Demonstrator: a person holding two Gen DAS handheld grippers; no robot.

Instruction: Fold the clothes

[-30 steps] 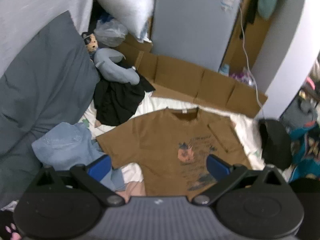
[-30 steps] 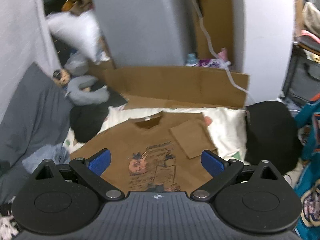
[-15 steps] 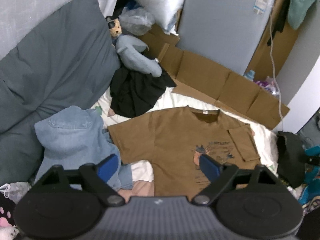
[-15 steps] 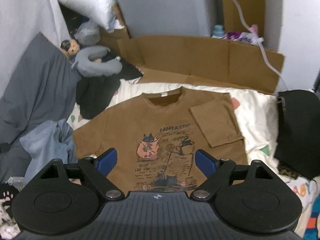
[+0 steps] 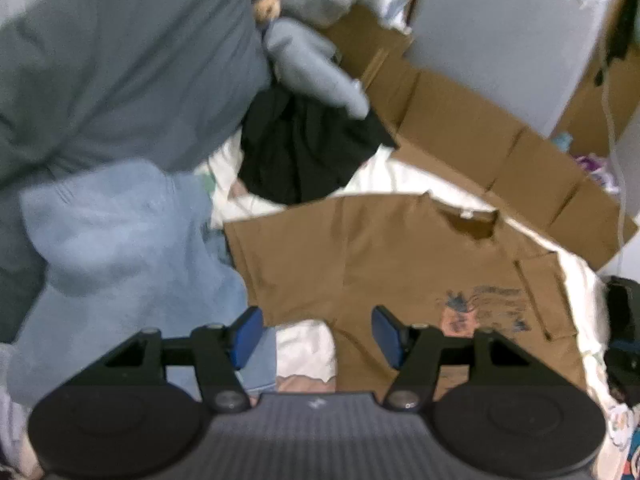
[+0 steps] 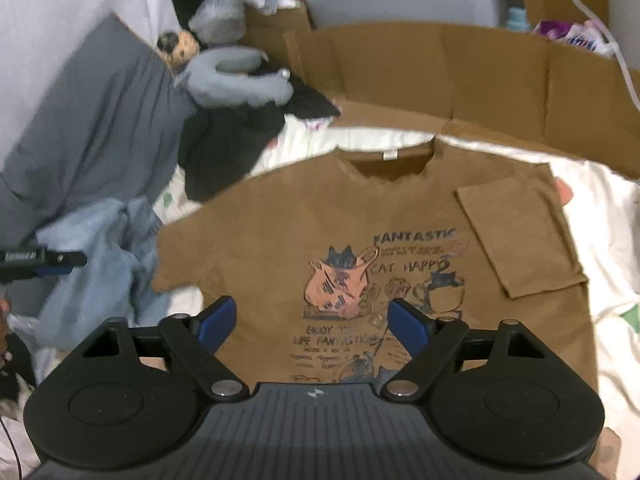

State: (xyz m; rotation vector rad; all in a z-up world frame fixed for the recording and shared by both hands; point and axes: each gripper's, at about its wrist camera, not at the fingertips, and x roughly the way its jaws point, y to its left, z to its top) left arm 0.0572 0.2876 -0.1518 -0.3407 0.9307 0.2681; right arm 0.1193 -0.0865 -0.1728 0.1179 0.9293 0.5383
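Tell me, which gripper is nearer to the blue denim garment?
Left. The left gripper hangs right beside the denim garment, its jaws closing on nothing. The right gripper is over the brown T-shirt print, farther off, also closing empty.

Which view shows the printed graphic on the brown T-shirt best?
The right wrist view: the printed graphic sits near centre, with cats and lettering readable. The left wrist view shows the brown T-shirt blurred, the graphic small and smeared toward the right edge.
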